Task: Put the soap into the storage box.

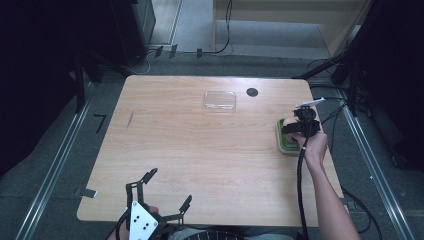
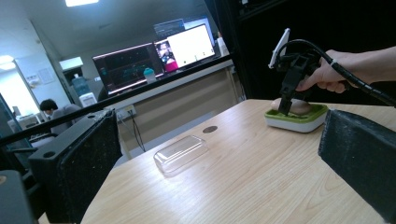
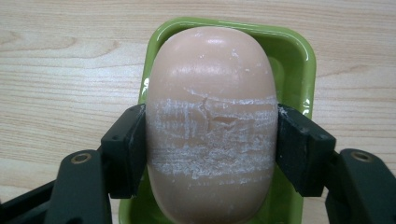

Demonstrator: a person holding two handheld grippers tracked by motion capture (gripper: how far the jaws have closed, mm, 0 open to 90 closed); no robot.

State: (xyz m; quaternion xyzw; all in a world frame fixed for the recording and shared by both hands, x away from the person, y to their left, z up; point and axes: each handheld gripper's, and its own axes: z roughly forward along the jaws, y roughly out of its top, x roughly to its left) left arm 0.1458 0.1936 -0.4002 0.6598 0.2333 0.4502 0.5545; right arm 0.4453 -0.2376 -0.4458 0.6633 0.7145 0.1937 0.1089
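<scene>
Peach soap bar pinched by right gripper inside green dish near table edge; left gripper spread wide.

A pale pink oval soap, its middle scuffed white, lies lengthwise in a green dish near the desk's right edge

Most of the table lies bare between the two claws, giving wide passage across its middle. Toward the far edge a clear lid lies flat, with a dark hole just beside it. The green dish sits near the right edge.
</scene>
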